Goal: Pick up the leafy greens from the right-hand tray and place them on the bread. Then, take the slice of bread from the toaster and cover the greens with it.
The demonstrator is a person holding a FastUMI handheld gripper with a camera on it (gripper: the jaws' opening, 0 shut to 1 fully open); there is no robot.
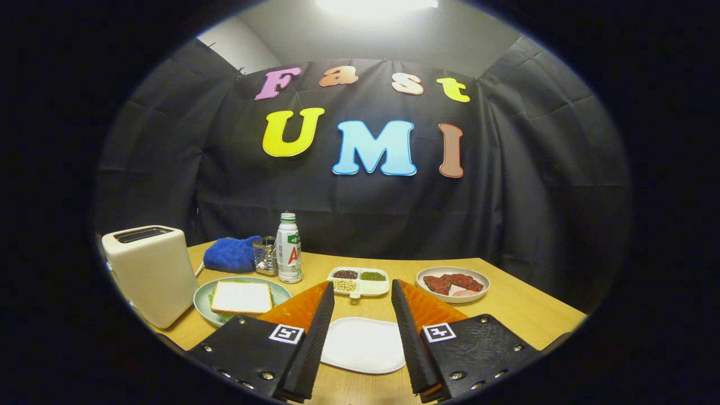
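My claw hangs wide and empty above a bare white tray on the bench. At ten o'clock, bread covers greens on the green plate beside the toaster. I judge little remains: back away without nudging the plate.

1. I work in a staged recording booth: black cloth walls it in.
2. My wooden table is set as a kitchen: toaster, dishes of food, bottle.
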